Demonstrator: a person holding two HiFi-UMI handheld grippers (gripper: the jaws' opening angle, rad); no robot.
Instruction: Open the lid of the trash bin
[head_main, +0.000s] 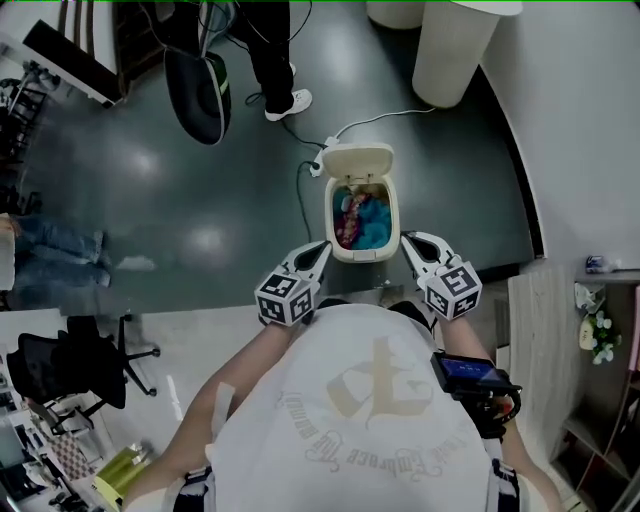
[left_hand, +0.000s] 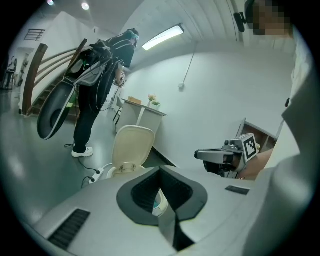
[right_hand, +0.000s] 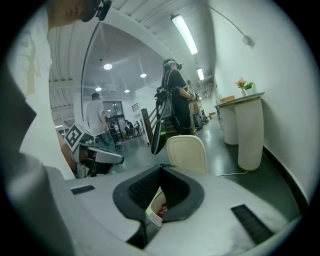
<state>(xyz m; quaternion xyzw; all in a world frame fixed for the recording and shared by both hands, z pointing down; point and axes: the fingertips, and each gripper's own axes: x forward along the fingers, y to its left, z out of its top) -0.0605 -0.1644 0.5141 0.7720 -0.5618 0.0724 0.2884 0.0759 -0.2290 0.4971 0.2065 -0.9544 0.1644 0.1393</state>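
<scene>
The cream trash bin (head_main: 362, 252) stands on the dark floor in front of me with its lid (head_main: 357, 161) swung up and back. Red and blue rubbish shows inside. My left gripper (head_main: 319, 249) hovers by the bin's near left corner, shut and holding nothing. My right gripper (head_main: 409, 240) sits by the near right corner, also shut and empty. The raised lid (left_hand: 131, 145) shows in the left gripper view, with the right gripper (left_hand: 202, 154) off to the side. In the right gripper view the lid (right_hand: 186, 152) stands upright beyond the jaws and the left gripper (right_hand: 118, 159) is at the left.
A white power strip and cable (head_main: 325, 150) lie on the floor just behind the bin. A person (head_main: 270, 60) with a black bag (head_main: 200, 95) stands farther back. Pale cylindrical pedestals (head_main: 450, 50) stand at the back right, a wooden shelf (head_main: 545, 330) at my right, and an office chair (head_main: 70, 365) at my left.
</scene>
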